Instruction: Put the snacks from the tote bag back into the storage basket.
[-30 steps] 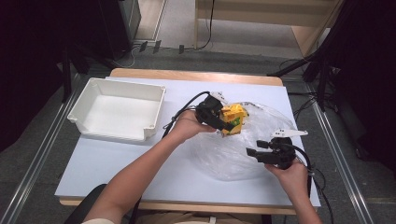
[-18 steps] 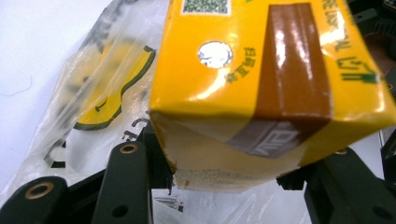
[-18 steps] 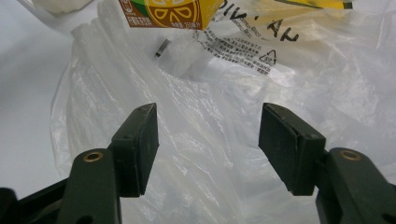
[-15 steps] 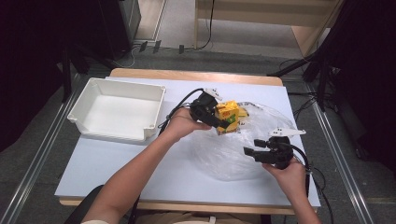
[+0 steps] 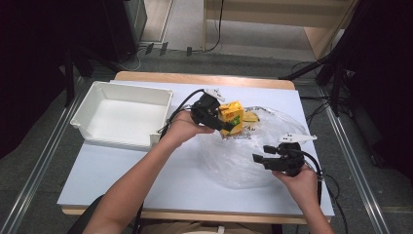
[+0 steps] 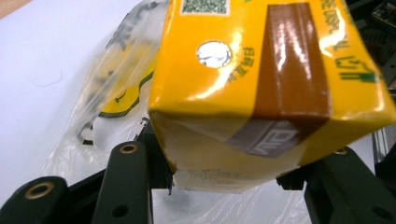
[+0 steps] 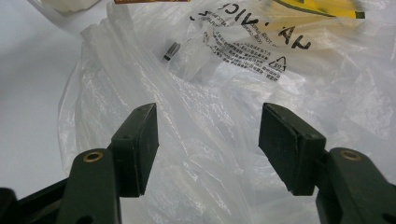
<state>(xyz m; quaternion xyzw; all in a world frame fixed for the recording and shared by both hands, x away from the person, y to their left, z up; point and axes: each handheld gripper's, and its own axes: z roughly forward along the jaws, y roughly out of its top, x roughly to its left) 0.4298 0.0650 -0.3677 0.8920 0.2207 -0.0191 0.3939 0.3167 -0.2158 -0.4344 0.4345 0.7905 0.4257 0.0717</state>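
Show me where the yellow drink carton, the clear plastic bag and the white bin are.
yellow drink carton (image 5: 233,115), high view, on its yellow side face.
clear plastic bag (image 5: 238,158), high view, on its crinkled middle.
white bin (image 5: 127,89), high view, on its far rim.

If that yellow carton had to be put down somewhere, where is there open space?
The white rectangular plastic bin at the left is empty. The pale blue tabletop in front of it, left of the clear plastic bag, is bare. Around the bag it is crowded: the left gripper grips the yellow drink carton, the right gripper hovers there.
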